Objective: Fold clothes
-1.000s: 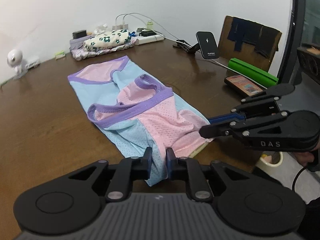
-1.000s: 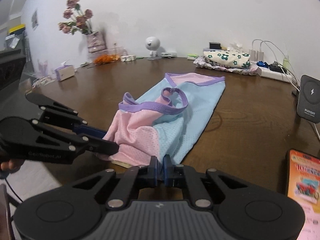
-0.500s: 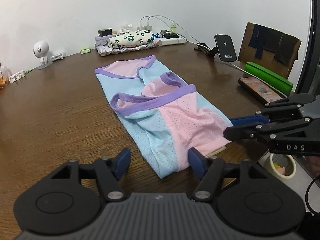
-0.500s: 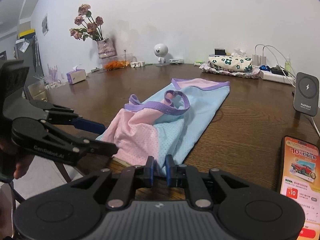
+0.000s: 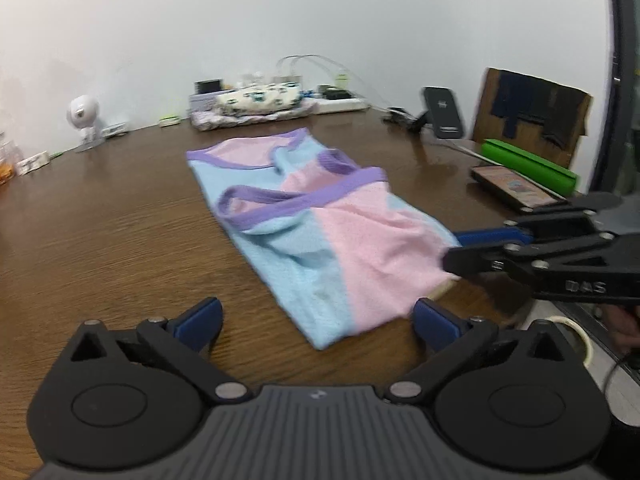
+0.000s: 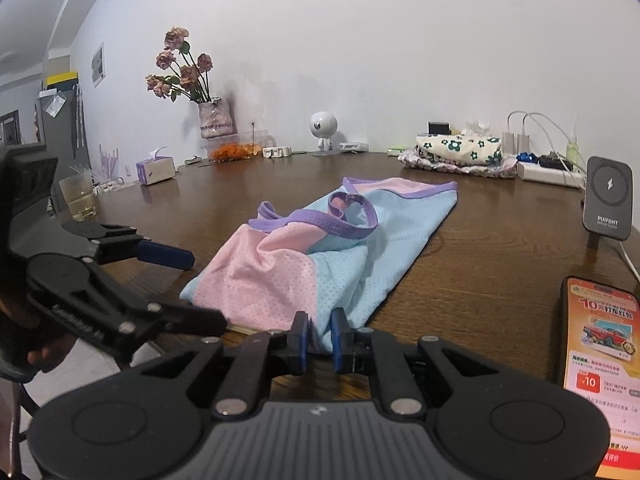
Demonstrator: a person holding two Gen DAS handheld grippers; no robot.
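Observation:
A pink and light-blue mesh vest [image 5: 320, 232] [image 6: 320, 264] with purple trim lies folded on the brown wooden table [image 5: 100, 240] [image 6: 500, 260], its near end at the table's edge. My left gripper [image 5: 316, 320] [image 6: 192, 286] is opening wide; the vest's near blue corner rests on the table between its jaws, untouched by either pad. My right gripper [image 6: 320, 336] [image 5: 450, 248] sits at the pink corner with its jaws close together and the hem pinched between the pads.
A phone [image 6: 600, 340] lies at the right. A charger stand [image 6: 608, 196] stands behind it. Folded clothes [image 6: 456, 152] and a power strip sit at the back. A flower vase [image 6: 216, 120], a glass [image 6: 80, 196] and a tissue box [image 6: 154, 168] line the far left. A green box [image 5: 528, 164] lies near a chair.
The left jaws have swung from shut on the vest's near corner to wide apart, and the corner now lies loose on the table. The right jaws stay on the hem.

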